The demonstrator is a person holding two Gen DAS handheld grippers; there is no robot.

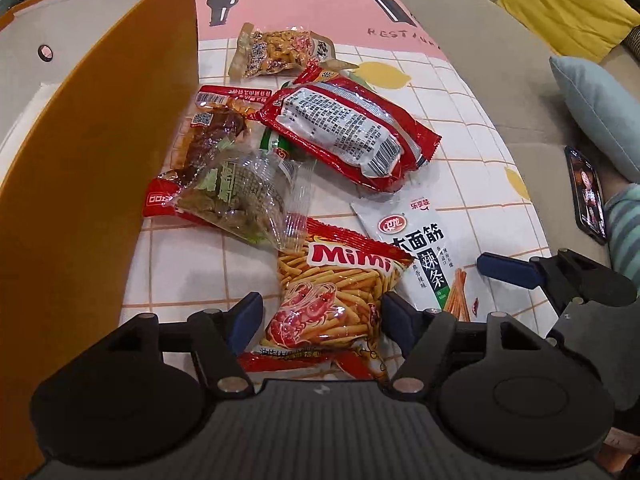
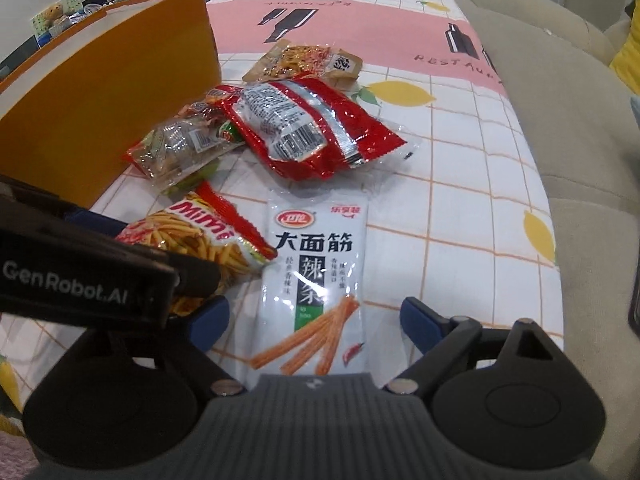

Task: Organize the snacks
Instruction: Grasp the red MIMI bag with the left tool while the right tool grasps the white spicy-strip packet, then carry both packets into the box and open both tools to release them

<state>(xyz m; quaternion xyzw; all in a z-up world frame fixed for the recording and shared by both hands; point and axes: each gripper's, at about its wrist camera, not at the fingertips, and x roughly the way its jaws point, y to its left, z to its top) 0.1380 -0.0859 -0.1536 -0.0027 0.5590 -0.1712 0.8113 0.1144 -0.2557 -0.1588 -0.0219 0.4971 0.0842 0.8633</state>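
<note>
Several snack packets lie on a checked tablecloth [image 1: 472, 160]. My left gripper [image 1: 320, 316] is open, its blue fingertips on either side of the red Mimi shrimp-stick bag [image 1: 336, 296], not closed on it. My right gripper [image 2: 314, 320] is open around the near end of a white spicy-strip packet [image 2: 316, 276], which also shows in the left wrist view [image 1: 424, 252]. The Mimi bag [image 2: 208, 236] lies left of it, partly under the left gripper's body [image 2: 80, 276]. The right gripper's finger [image 1: 508, 270] shows in the left view.
An orange box [image 1: 96, 152] with a pale inside stands open at the left, also in the right view [image 2: 116, 92]. Beyond lie a big red packet [image 1: 348, 132], a clear bag of greenish snacks [image 1: 236, 196] and a peanut packet [image 1: 276, 50]. A sofa [image 2: 580, 120] borders the right edge.
</note>
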